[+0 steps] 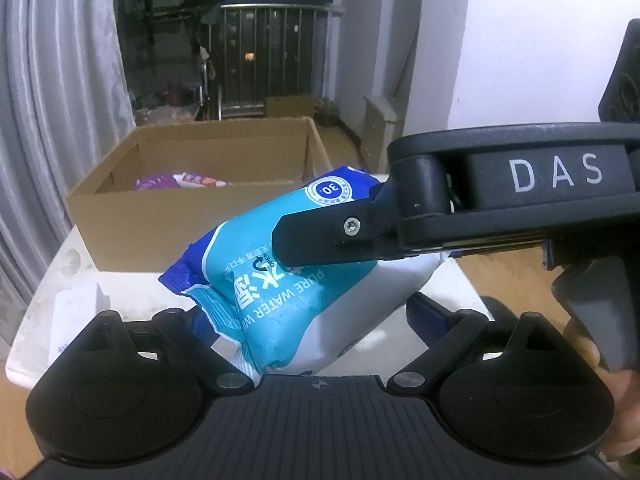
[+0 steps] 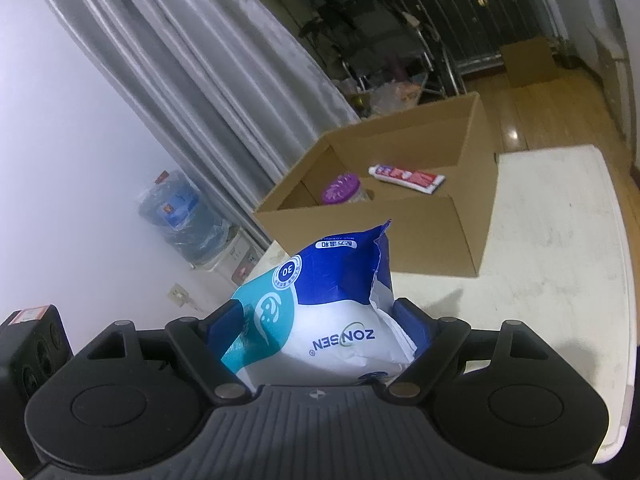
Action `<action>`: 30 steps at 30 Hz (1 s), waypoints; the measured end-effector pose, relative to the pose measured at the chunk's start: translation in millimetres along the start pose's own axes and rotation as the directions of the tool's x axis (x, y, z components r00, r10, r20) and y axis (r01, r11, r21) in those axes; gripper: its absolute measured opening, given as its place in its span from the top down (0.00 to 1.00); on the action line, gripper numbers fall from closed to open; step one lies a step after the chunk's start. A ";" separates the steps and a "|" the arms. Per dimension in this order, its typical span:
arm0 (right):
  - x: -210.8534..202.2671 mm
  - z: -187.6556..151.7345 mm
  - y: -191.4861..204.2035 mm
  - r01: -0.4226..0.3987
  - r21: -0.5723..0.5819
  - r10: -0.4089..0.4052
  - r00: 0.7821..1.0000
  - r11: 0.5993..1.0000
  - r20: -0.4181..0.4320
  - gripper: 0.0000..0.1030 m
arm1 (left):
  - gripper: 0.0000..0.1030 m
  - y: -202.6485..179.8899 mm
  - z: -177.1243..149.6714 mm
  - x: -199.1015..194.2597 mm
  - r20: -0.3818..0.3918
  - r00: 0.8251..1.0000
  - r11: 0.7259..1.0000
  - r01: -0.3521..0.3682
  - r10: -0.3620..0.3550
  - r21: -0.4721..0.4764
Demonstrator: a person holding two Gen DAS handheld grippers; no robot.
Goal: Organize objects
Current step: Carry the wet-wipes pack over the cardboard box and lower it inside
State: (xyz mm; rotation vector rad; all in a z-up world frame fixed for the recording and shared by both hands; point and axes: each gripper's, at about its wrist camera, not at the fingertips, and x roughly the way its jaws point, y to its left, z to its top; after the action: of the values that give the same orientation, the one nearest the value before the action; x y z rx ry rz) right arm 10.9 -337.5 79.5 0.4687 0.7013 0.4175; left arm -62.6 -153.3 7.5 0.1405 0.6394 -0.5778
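Note:
A blue, teal and white pack of wet wipes [image 1: 304, 296] hangs tilted above the white table [image 1: 132, 296], just in front of an open cardboard box [image 1: 160, 232]. My left gripper [image 1: 312, 316] has the pack's near end between its blue pads. From the right, one black finger [image 1: 316, 236] of my right gripper lies across the pack's top. In the right wrist view the pack [image 2: 332, 320] fills the gap of my right gripper [image 2: 320, 320], blue pads pressing both its sides. The box [image 2: 400, 236] holds a purple-lidded jar [image 2: 342, 188] and a toothpaste tube [image 2: 408, 176].
A small white object [image 1: 76, 312] lies on the table at the left. The table's bare top [image 2: 552, 240] runs right of the box to a rounded edge. A grey curtain [image 2: 208, 92] and a water jug [image 2: 180, 216] stand beyond. A hand [image 1: 624, 400] grips the right handle.

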 end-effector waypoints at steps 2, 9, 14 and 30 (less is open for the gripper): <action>0.5 5.7 5.2 -0.001 -0.007 0.001 1.000 1.000 0.004 0.17 | 0.10 4.0 6.1 -2.6 0.014 1.000 1.000 -0.001 0.001 -0.003; 12.2 40.4 16.3 -0.015 -0.030 0.016 0.999 0.999 0.028 0.17 | 0.10 21.8 39.5 2.1 0.044 0.999 1.000 -0.012 0.012 -0.005; 23.9 79.2 13.8 -0.031 -0.041 0.033 0.999 0.999 0.043 0.17 | 0.10 34.6 82.0 19.5 0.054 0.998 1.000 -0.020 0.020 0.013; 160.0 192.3 -76.3 0.006 -0.007 -0.008 0.953 1.000 -0.302 0.17 | 0.10 91.5 140.9 174.4 -0.181 0.980 0.978 0.041 -0.079 -0.206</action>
State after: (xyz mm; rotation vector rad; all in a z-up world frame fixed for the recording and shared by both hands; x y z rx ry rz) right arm 270.4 -369.3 85.4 0.4002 0.9973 0.4900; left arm 175.0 -199.9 11.0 -0.0155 0.8846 -0.5583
